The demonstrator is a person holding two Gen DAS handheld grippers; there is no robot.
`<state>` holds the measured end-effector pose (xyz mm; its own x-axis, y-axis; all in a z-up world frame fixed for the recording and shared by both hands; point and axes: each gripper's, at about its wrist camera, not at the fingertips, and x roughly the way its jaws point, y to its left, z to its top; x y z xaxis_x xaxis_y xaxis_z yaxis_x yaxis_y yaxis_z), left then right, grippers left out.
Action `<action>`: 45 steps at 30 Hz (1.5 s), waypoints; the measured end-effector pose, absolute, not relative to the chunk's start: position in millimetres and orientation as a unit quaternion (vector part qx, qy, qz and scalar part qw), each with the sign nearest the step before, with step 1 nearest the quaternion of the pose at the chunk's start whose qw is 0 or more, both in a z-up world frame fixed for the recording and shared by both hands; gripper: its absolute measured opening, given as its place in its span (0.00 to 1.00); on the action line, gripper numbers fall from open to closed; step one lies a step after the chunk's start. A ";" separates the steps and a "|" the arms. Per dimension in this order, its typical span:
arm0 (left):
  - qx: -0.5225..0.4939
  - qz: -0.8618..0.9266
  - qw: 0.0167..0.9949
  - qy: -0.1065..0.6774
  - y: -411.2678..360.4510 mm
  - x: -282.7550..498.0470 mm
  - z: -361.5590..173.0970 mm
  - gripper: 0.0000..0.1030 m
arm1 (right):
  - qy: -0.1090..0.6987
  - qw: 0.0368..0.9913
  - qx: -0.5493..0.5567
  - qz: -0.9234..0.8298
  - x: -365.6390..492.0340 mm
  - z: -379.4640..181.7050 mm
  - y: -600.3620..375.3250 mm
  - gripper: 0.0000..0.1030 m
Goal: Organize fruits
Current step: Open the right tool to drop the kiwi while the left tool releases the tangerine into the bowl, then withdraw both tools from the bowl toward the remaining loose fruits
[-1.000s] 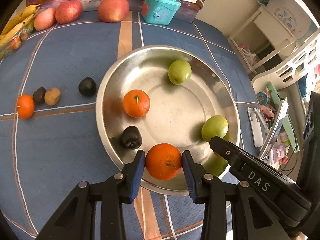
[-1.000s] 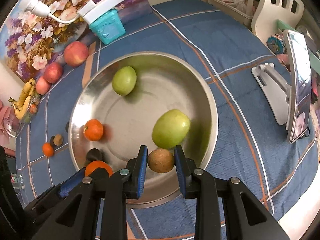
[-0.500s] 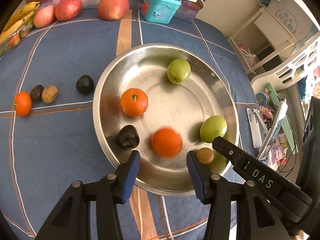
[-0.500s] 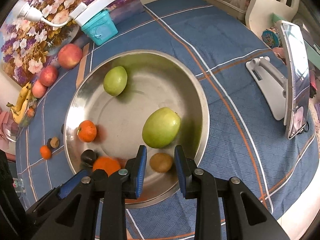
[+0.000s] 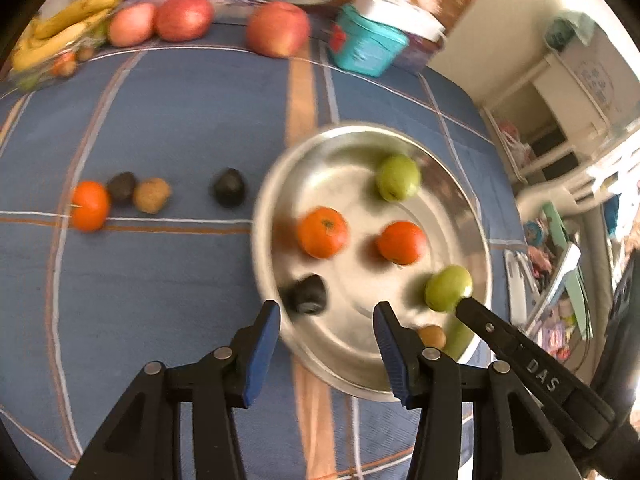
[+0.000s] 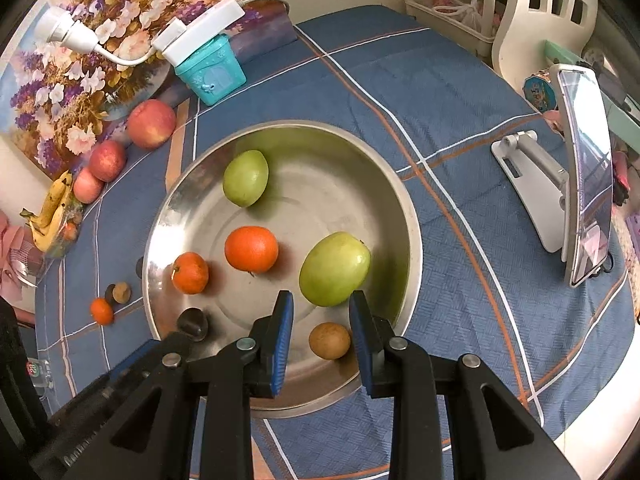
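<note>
A steel bowl (image 6: 404,200) (image 5: 476,216) holds two oranges (image 6: 251,249) (image 6: 191,273), two green fruits (image 6: 334,269) (image 6: 245,178), a dark plum (image 6: 193,323) and a small brown fruit (image 6: 330,340). My left gripper (image 5: 326,328) is open and empty above the bowl's near rim, by the plum (image 5: 307,299). My right gripper (image 6: 321,320) is open and empty, just above the brown fruit. On the cloth left of the bowl lie an orange (image 5: 89,206), two dark fruits (image 5: 121,186) (image 5: 229,187) and a brown fruit (image 5: 151,195).
Red apples (image 6: 152,124) (image 5: 278,29), bananas (image 5: 56,36) and a teal box (image 6: 211,68) line the table's far edge by a flower picture. A phone on a stand (image 6: 580,208) stands to the right. The table edge lies near right.
Both grippers opened and let go: the orange rolled to the bowl's middle, the brown fruit rests near the rim. The left gripper pulled back and swung left; its view is blurred.
</note>
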<state>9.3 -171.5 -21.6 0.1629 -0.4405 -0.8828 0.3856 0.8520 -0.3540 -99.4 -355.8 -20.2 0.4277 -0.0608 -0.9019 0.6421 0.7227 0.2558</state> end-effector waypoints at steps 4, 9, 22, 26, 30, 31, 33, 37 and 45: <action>-0.036 -0.241 0.776 0.582 -149.7 21.3 -17.6 0.51 | 0.488 0.792 0.295 -0.219 -94.1 -19.9 -351.0 0.29; -0.059 -0.197 0.791 0.577 -116.1 39.5 -13.9 0.52 | 0.494 0.797 0.276 -0.210 -86.1 -17.7 -338.2 0.29; -0.114 -0.111 0.808 0.568 -40.6 71.7 -9.1 0.60 | 0.500 0.819 0.225 -0.170 -50.2 -6.5 -282.7 0.29; -0.117 -0.094 0.811 0.566 -29.9 74.4 -7.6 0.70 | 0.499 0.825 0.210 -0.164 -37.5 -2.6 -268.4 0.53; -0.122 -0.083 0.814 0.561 -20.6 79.1 -6.9 0.83 | 0.499 0.829 0.194 -0.166 -28.7 -2.0 -259.6 0.65; -0.124 -0.082 0.814 0.561 -19.4 80.2 -7.2 0.86 | 0.499 0.829 0.192 -0.167 -27.2 -2.1 -258.5 0.67; -0.122 -0.078 0.816 0.560 -16.8 83.5 -8.2 0.94 | 0.499 0.829 0.189 -0.166 -23.7 -3.5 -256.3 0.71; -0.116 -0.071 0.821 0.555 -14.6 87.1 -8.9 1.00 | 0.500 0.831 0.178 -0.168 -17.9 -7.2 -250.6 0.78; -0.108 -0.059 0.828 0.548 -12.6 100.2 -13.2 1.00 | 0.493 0.839 0.155 -0.170 -4.6 -11.7 -243.1 0.92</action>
<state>100.2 -12.6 -13.2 0.3930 -0.2167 -0.8937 -0.0201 0.9696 -0.2439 -4.6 -243.1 -11.7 0.4558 -0.1323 -0.8802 0.4387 0.8938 0.0928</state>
